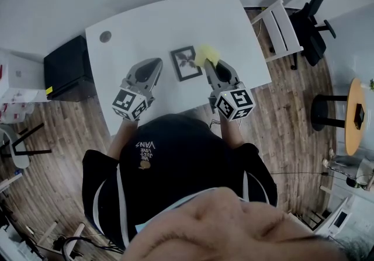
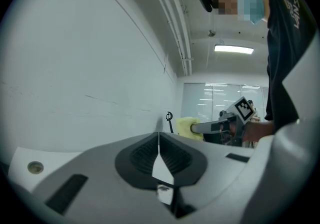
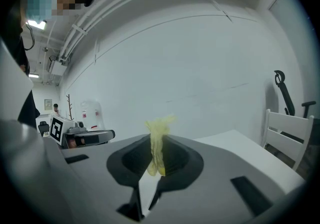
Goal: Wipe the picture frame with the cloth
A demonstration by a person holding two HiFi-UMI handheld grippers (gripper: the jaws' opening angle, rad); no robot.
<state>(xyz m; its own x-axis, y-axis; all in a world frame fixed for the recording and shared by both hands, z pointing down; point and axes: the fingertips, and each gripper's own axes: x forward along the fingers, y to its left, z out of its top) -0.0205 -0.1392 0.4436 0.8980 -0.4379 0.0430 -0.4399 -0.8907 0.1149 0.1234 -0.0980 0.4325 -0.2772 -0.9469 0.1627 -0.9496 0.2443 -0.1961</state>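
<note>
Looking down, we see the picture frame flat on the white table, between the two tools. The right gripper is clamped on the yellow cloth — which overlaps the frame's far right corner. The left gripper, jaws together and empty, sits just left of the frame. The shirt print reads "VANS".

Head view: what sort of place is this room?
Probably an office or lab workroom: a white rectangular table, a black swivel office chair on a brown wood-plank floor, and a long fluorescent ceiling light in the left gripper view.
</note>
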